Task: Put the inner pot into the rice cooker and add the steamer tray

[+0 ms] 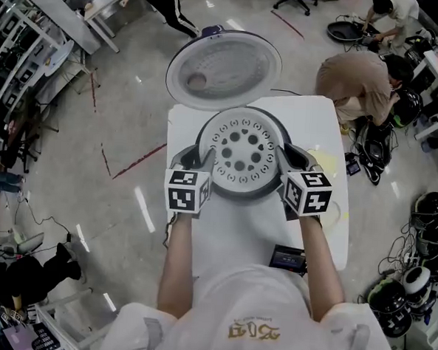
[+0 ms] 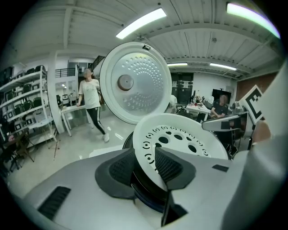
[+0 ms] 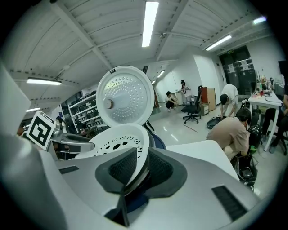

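The white perforated steamer tray lies flat in the top of the rice cooker, whose round lid stands open behind it. My left gripper straddles the tray's left rim and my right gripper its right rim. In the left gripper view the tray passes between the pads of my left gripper with a gap beside it, so it is open. In the right gripper view the tray runs between the narrowly parted pads of my right gripper. A dark pot rim shows under the tray.
The cooker stands on a small white table. A dark flat device lies at the table's near edge. A person crouches beyond the right corner, with helmets on the floor at right. Shelving lines the left.
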{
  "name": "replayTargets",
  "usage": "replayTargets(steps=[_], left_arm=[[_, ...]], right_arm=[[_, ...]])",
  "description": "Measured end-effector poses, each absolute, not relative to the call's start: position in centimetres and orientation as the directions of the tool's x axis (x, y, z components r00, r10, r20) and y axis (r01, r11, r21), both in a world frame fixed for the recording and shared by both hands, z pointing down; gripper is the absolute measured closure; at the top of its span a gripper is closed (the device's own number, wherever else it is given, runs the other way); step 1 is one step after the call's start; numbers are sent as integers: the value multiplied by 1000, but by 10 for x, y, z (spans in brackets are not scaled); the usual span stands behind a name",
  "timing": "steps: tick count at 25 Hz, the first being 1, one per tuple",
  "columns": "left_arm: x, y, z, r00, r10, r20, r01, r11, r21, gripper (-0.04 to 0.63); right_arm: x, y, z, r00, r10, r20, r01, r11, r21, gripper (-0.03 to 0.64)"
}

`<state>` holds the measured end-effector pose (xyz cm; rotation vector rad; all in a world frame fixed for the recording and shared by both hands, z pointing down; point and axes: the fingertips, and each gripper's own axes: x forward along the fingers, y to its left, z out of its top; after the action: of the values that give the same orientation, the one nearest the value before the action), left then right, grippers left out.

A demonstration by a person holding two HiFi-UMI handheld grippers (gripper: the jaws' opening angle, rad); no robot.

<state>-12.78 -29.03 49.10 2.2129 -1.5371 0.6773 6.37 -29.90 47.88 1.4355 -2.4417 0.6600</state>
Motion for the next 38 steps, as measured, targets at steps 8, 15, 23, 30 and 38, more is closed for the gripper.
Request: replayTargets(steps=[8,15,23,30,38], left_arm=[[-122,-287,495,262,-765,588,-928,-367,-63,394],[-127,-283,501,239,-769,593,-925,-366,-103,374],[-122,-266,482,336,-793,509,-936,-342,85,407],[-115,-240,464,432,-791,433,-902,-371,223,472],[-117,-211,451,479,-806,349,-871,-384,308,577]], right_arm=[[66,-297,481,-472,-772,427,-881,427,-202,517],[64,-293,481,-462,-777,427,-886,421,-194,499],[64,-269,468,-477,-787,390,-879,418,-232,508],[63,-239,445,-484,-828,284,-862,394,-320,606],[47,-201,426,-506,-842,184,-841,435,-321,606]])
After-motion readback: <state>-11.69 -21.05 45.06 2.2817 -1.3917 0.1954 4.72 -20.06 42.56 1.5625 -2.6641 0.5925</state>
